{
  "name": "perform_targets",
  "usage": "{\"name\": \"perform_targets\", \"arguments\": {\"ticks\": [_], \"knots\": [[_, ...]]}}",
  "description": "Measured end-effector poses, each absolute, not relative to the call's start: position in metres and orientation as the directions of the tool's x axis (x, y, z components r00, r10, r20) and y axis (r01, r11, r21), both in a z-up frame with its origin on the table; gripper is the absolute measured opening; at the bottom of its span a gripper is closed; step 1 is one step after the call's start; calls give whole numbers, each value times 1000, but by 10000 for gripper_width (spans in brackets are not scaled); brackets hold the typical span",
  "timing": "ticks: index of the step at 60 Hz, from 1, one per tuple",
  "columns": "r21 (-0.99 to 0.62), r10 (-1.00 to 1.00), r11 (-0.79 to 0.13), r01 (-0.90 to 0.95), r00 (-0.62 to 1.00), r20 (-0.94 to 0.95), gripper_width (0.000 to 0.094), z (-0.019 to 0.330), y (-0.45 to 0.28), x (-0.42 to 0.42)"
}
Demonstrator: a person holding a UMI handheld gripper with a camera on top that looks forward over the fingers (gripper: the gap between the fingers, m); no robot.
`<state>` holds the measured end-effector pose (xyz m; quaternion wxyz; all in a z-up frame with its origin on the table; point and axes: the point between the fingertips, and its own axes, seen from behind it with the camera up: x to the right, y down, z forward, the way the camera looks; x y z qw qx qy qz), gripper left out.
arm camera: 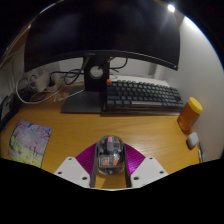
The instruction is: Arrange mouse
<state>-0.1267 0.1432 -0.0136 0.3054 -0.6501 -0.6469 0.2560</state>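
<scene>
Mouse [109,153] sits between the fingers [110,170], magenta pads close at both flanks; full clamping not confirmable. It lies on the wooden surface [90,125], ahead of the keyboard [145,96]. Keep grip centred, move low, avoid the orange bottle [189,113].

The wooden desk [75,122] carries a monitor stand [92,98] at the far middle, a dark keyboard [143,96] to its right, an orange bottle [189,114] farther right, a colourful patterned sheet [29,140] near left and the mouse [109,151] nearest.
</scene>
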Motion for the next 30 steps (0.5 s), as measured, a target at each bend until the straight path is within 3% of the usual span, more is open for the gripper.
{"name": "perform_targets", "arguments": {"ticks": [6, 20, 26, 30], "knots": [[-742, 997, -1, 670, 62, 54, 403, 10, 137, -127], [-798, 999, -31, 601, -9, -45, 402, 129, 38, -136], [-806, 992, -46, 590, -71, -108, 401, 149, -35, -132], [-802, 988, -38, 595, -100, -121, 400, 142, -81, -131]]}}
